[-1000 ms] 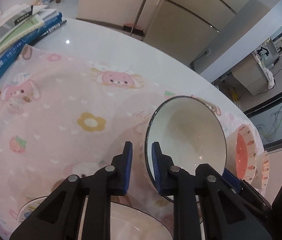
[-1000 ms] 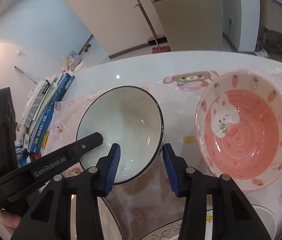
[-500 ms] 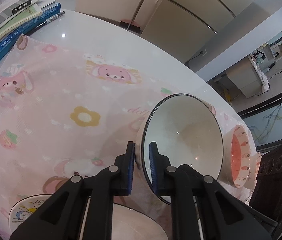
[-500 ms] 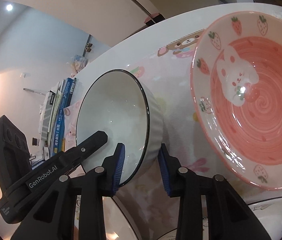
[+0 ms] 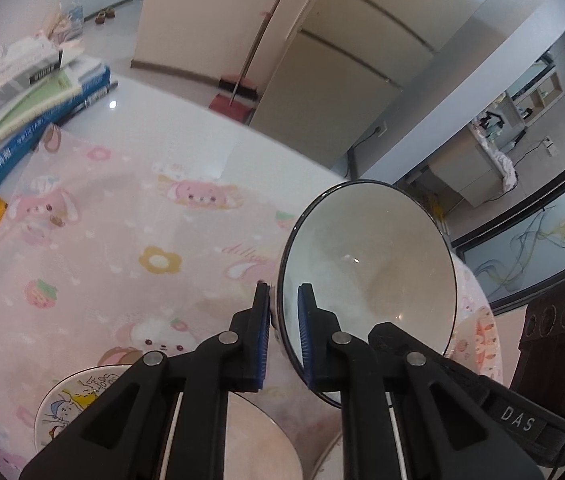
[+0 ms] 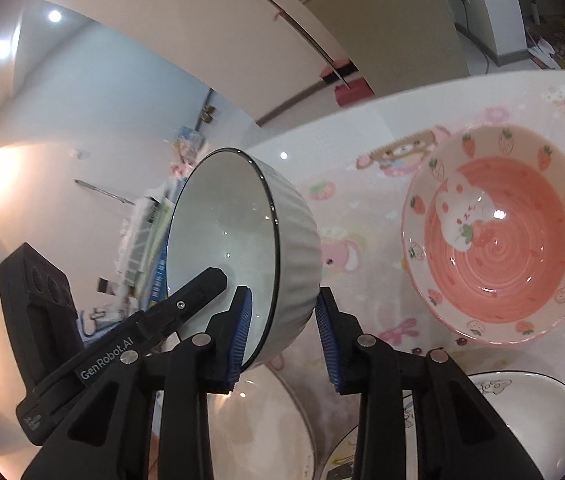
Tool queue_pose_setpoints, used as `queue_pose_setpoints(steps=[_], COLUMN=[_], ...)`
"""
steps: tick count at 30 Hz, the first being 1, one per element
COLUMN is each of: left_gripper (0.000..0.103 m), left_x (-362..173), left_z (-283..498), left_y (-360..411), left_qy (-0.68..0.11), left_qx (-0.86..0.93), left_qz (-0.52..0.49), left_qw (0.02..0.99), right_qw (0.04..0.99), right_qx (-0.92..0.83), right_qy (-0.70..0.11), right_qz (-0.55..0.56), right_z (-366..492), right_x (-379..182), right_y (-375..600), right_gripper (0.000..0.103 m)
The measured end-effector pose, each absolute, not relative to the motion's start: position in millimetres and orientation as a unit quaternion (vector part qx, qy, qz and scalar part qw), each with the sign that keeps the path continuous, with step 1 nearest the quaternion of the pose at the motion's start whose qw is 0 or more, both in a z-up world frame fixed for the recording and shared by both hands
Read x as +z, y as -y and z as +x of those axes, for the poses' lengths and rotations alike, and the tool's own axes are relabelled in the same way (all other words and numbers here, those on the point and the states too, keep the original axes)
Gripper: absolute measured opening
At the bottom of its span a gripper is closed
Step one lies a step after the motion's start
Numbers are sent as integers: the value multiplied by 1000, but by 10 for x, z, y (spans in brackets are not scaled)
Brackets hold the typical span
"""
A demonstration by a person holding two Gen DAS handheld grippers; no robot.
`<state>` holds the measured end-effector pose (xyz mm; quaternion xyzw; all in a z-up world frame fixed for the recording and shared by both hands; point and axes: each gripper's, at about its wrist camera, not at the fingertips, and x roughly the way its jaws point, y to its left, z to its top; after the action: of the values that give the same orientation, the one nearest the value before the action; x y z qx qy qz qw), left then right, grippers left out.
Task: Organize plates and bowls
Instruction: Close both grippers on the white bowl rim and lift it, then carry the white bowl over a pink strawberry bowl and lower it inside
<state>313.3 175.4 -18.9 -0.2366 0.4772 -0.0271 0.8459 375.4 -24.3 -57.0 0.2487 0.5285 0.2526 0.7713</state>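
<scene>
White bowl (image 5: 370, 272) lifted on edge above the pink cloth (image 5: 122, 248). Left gripper (image 5: 284, 336) pinches its rim; right gripper (image 6: 282, 336) straddles its wall, contact unclear. Step: carrying. Next, probably nest it in another bowl, maybe the strawberry bowl (image 6: 498, 236), lowering level.

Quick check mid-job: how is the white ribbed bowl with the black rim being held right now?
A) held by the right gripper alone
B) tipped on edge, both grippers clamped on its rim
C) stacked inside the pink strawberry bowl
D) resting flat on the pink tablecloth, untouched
B: the white ribbed bowl with the black rim stands tipped on edge, with the left gripper and the right gripper each straddling its rim.
</scene>
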Motion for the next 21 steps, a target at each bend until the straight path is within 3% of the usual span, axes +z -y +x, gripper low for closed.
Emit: queue_pose_setpoints(steps=[12,21], left_gripper=[11,12], left_x=[723,660], left_z=[2998,3168], left_y=[-1108,-469], left_qy=[-408,-414], left_qx=[-62,-73], left_qz=[-184,-147], left_qw=[892,896], right_qw=[819,815], right_qx=[260,236], right_qy=[-451,-458], right_qz=[242,265], right_z=[3431,3540], right_x=[395,238], right_y=[964,1499], right_gripper=[36,36])
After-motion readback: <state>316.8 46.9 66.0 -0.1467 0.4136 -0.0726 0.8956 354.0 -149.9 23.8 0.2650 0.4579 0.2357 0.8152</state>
